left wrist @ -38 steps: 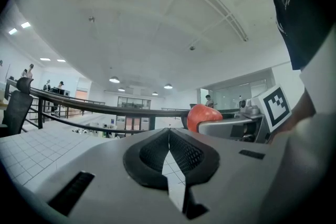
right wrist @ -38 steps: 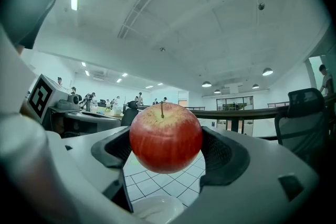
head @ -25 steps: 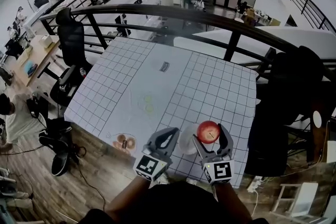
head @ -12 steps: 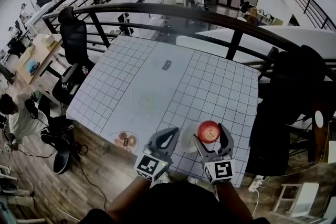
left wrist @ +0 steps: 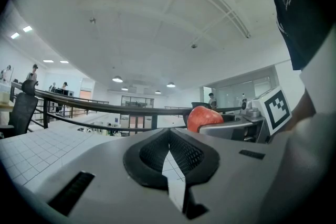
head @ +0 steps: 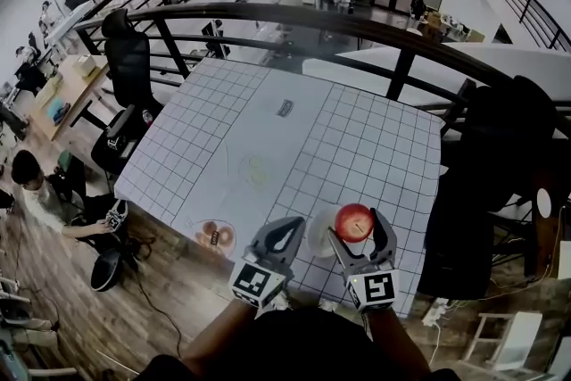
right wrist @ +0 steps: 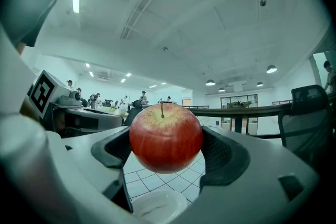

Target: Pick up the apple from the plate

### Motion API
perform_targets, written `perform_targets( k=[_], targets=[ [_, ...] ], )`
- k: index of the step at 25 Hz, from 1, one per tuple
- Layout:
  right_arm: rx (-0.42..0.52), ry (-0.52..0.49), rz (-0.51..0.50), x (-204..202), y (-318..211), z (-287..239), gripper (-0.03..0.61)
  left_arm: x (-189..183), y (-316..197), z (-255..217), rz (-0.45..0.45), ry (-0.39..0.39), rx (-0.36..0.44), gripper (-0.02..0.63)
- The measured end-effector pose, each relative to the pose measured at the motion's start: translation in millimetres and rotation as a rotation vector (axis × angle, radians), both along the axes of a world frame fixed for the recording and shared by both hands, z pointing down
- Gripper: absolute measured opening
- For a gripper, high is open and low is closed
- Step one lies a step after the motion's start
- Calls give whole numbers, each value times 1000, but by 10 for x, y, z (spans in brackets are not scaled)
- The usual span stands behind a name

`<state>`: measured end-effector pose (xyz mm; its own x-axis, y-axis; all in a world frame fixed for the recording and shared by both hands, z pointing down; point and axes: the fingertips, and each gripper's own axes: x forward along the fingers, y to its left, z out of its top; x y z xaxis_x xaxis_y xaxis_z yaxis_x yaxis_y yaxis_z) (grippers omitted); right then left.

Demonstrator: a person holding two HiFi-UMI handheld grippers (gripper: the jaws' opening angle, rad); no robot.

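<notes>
A red apple (head: 355,223) with a yellowish top hangs above the table, and my right gripper (head: 356,232) is shut on it. In the right gripper view the apple (right wrist: 165,137) fills the space between the dark pads, stem up, with the white plate (right wrist: 159,208) below it on the gridded table. The plate (head: 318,236) lies just left of the apple in the head view. My left gripper (head: 285,239) stays beside it near the table's front edge, jaws shut with nothing between them. The apple (left wrist: 205,116) shows to the right in the left gripper view.
A small plate with doughnuts (head: 214,236) sits at the table's front left. A dark small object (head: 285,109) lies far back on the gridded table (head: 268,138). A black railing (head: 268,18) curves behind the table, and office chairs (head: 125,67) stand at the left.
Both grippers and the apple hold their place. The head view has shifted slightly, and a person on the floor at the left has moved.
</notes>
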<state>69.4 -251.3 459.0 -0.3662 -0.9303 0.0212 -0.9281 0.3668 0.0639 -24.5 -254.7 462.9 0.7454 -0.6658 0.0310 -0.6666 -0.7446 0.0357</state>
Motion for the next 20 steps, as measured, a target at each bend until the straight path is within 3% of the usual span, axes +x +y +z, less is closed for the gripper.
perform_targets(
  k=[20],
  targets=[
    [23, 7, -23, 6, -47, -58, 422, 20, -12, 0, -20, 9, -4, 23]
  ],
)
